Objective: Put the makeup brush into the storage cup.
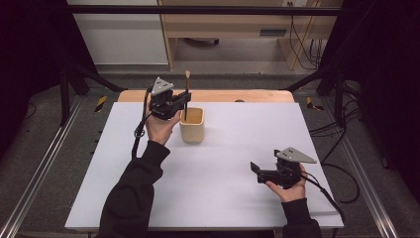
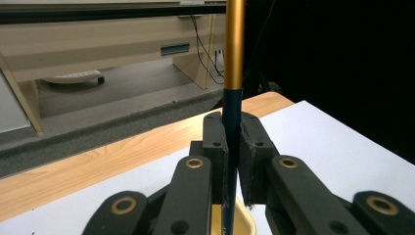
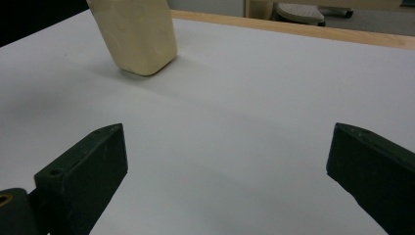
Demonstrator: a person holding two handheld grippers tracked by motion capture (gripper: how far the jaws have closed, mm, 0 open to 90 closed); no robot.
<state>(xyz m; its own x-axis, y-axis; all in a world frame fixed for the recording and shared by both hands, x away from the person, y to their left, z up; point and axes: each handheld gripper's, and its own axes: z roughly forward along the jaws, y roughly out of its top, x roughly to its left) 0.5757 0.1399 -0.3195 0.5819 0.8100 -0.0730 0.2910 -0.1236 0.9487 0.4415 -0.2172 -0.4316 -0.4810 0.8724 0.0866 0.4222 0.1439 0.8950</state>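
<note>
A thin stick (image 1: 187,79) with a gold upper part (image 2: 234,44) and a dark blue lower part stands upright in my left gripper (image 1: 184,100), which is shut on it. Its lower end reaches down into a cream square cup (image 1: 192,126) on the white table sheet, and the cup's rim (image 2: 246,221) shows just under the jaws (image 2: 232,134). My right gripper (image 1: 262,163) rests low near the table's front right with its jaws wide open and nothing between them (image 3: 227,152). It points toward the cup (image 3: 139,34), well short of it.
A white sheet (image 1: 223,188) covers the table, and a strip of wooden tabletop (image 1: 223,95) runs along the far edge. Beyond it are a floor, a wooden shelf unit (image 1: 237,25) and cables. Dark frame posts stand at both sides.
</note>
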